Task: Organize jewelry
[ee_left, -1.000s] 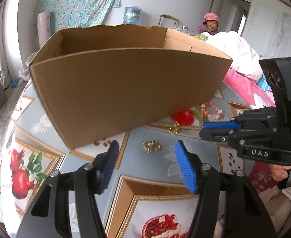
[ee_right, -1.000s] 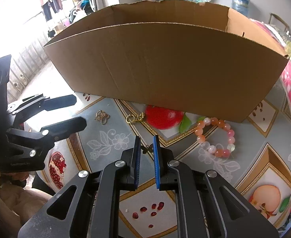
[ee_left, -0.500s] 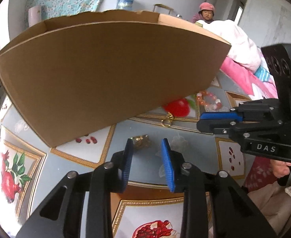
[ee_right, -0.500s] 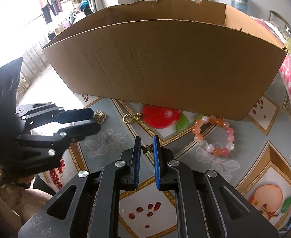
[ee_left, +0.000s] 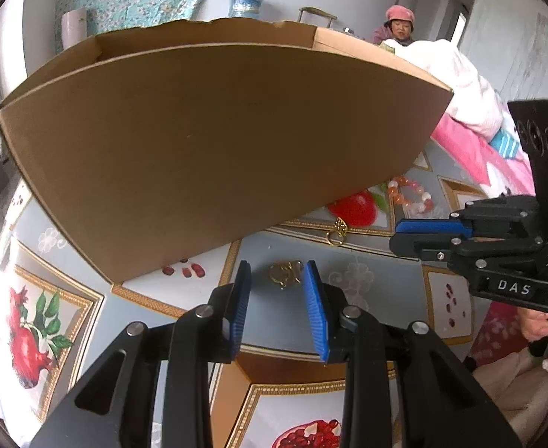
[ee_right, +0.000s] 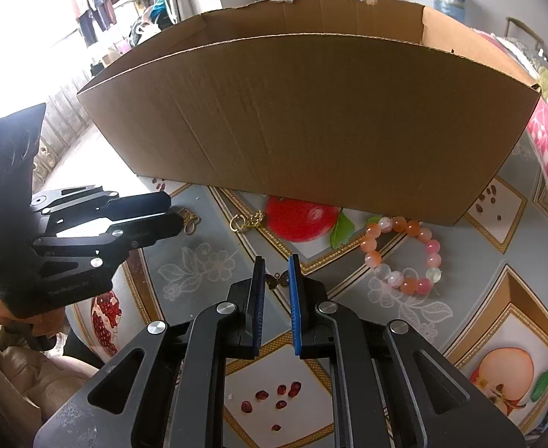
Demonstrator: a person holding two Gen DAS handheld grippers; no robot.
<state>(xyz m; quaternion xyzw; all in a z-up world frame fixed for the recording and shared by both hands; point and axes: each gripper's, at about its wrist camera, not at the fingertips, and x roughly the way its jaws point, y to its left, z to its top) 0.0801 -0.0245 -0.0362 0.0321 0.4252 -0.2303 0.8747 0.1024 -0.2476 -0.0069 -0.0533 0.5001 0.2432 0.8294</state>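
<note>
Since the earlier left wrist picture, our left gripper (ee_left: pixel 275 280) has come nearer the worktop (ee_left: pixel 378 291) and its jaws have narrowed from wide to a moderate gap. They have just been closing, and a small gold charm (ee_left: pixel 285 271) lies framed between the blue tips, at 12 o'clock from the jaws. We cannot tell whether the pads touch it; they look released around it rather than pressing. We judge the gripper is set here, pitched steeply down, to pinch this piece for the cardboard box (ee_left: pixel 214 142) that fills the view from 10 to 1 o'clock. A gold ring with a pendant (ee_left: pixel 336 232) lies at 1 o'clock, a bead bracelet (ee_left: pixel 410 196) beyond it at 2 o'clock, both outside the box near its front wall. Our right gripper (ee_left: pixel 419 229) juts in from 3 o'clock.

In the right wrist view, nothing much has changed. The right gripper (ee_right: pixel 275 280) points steeply down with its jaws nearly clenched and a narrow slit left; a small bronze butterfly charm (ee_right: pixel 276 280) shows on the worktop through that slit, seemingly beneath it, not gripped. The bracelet (ee_right: pixel 404 254) lies at 2 o'clock, the ring pendant (ee_right: pixel 247 220) at 11 o'clock, the box (ee_right: pixel 311 123) at 12. The left gripper (ee_right: pixel 173 213) reaches in from 9 o'clock, its tips over the gold charm (ee_right: pixel 191 222). We judge the right hand waits while the left works.
</note>
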